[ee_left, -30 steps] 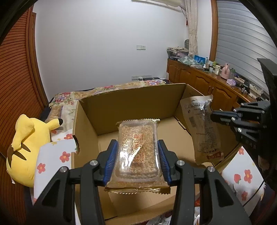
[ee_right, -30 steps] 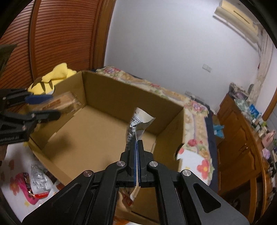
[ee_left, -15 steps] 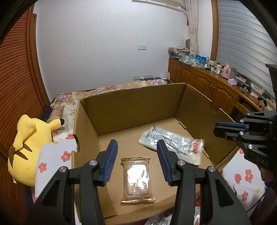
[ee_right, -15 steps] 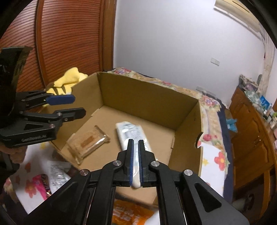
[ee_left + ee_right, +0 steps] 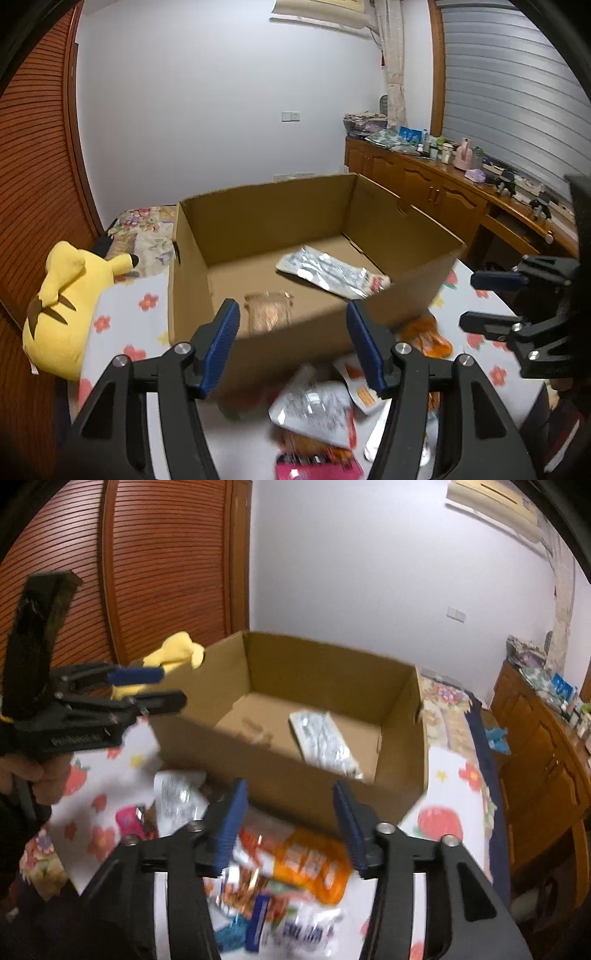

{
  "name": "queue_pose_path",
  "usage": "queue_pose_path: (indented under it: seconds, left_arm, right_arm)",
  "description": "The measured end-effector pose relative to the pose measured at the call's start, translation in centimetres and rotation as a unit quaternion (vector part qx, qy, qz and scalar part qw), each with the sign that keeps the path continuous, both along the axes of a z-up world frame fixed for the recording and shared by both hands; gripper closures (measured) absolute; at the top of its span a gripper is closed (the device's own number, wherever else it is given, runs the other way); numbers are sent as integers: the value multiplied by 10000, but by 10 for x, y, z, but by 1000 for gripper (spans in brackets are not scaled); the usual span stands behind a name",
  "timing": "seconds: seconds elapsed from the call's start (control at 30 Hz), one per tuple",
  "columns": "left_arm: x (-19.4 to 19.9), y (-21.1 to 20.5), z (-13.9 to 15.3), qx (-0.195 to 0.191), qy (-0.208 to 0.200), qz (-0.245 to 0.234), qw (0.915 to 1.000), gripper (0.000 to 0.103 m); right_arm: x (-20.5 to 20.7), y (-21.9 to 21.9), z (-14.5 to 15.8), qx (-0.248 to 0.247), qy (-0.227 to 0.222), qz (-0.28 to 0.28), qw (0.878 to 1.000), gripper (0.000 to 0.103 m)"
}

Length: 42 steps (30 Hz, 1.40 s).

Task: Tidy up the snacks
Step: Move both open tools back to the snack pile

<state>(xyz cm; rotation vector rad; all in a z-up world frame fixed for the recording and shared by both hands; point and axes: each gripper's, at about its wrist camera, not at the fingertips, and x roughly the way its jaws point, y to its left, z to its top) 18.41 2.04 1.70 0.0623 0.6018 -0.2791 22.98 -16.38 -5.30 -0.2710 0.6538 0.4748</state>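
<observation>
An open cardboard box (image 5: 399,295) (image 5: 280,771) stands on the flowered cloth. Inside lie a clear packet of brown crisp cake (image 5: 267,312) (image 5: 256,733) and a silvery clear pouch (image 5: 332,273) (image 5: 325,740). My left gripper (image 5: 293,349) is open and empty, in front of the box's near wall; it also shows in the right wrist view (image 5: 155,686). My right gripper (image 5: 288,830) is open and empty above a pile of loose snacks; it also shows in the left wrist view (image 5: 484,301). The pile holds an orange packet (image 5: 314,864) (image 5: 428,336), a white pouch (image 5: 314,410) and a pink packet (image 5: 317,467).
A yellow plush toy (image 5: 62,306) lies left of the box. A wooden cabinet (image 5: 443,199) with clutter runs along the right wall. A slatted wooden door (image 5: 166,576) is on the left. The bed's flowered quilt (image 5: 144,232) lies behind the box.
Both grippers let their packets go into the box, then opened wide and drew back toward the near side. The snack pile in front of the box has come into view.
</observation>
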Motion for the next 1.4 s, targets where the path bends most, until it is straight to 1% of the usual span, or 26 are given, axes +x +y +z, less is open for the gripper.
queue_pose_path:
  seconds: [0.1,0.17,0.23,0.33,0.4,0.5,0.7,0.83,1.0,1.13,1.37,1.4]
  left_arm:
    - [-19,2,-12,-12,58,-27,10000,41]
    - [-28,3,-21,2,107,-25,9999,41]
    - [-34,4,-31,-7,202,-16,9998,40]
    - [-41,5,-46,-22,357,4,9994,40]
    - [-44,5,-55,-44,467,11,9989,40]
    - [-47,4,-68,-40,629,-2,9980,40]
    - [-51,0,-85,26,831,-38,9965,40]
    - [-53,-2,-92,61,929,-52,9956,40]
    - [-53,-5,-96,142,979,-9,9951,40]
    - [-48,-5,-92,48,1001,35,9950,40]
    - [-27,-10,-87,-160,1058,94,9942,40]
    - [-23,-11,-88,-178,1080,117,9939,38]
  right_arm:
    - [-13,-6,-17,-56,81,-100,9999,45]
    - [-20,-10,-30,-96,151,-191,9997,44]
    - [-25,-17,-43,-80,270,-277,9992,41]
    - [-28,-25,-60,-93,395,-446,9982,39]
    - [-26,-29,-68,-53,514,-505,9974,36]
    - [-25,-34,-81,-60,689,-581,9959,35]
    - [-23,-41,-95,-154,826,-690,9941,30]
    - [-21,-45,-102,-191,867,-734,9933,25]
    - [-17,-50,-108,-113,910,-788,9927,18]
    - [-13,-53,-111,-62,938,-836,9921,17]
    - [-17,-42,-115,-268,858,-805,9927,16]
    - [-17,-42,-115,-260,856,-808,9927,16]
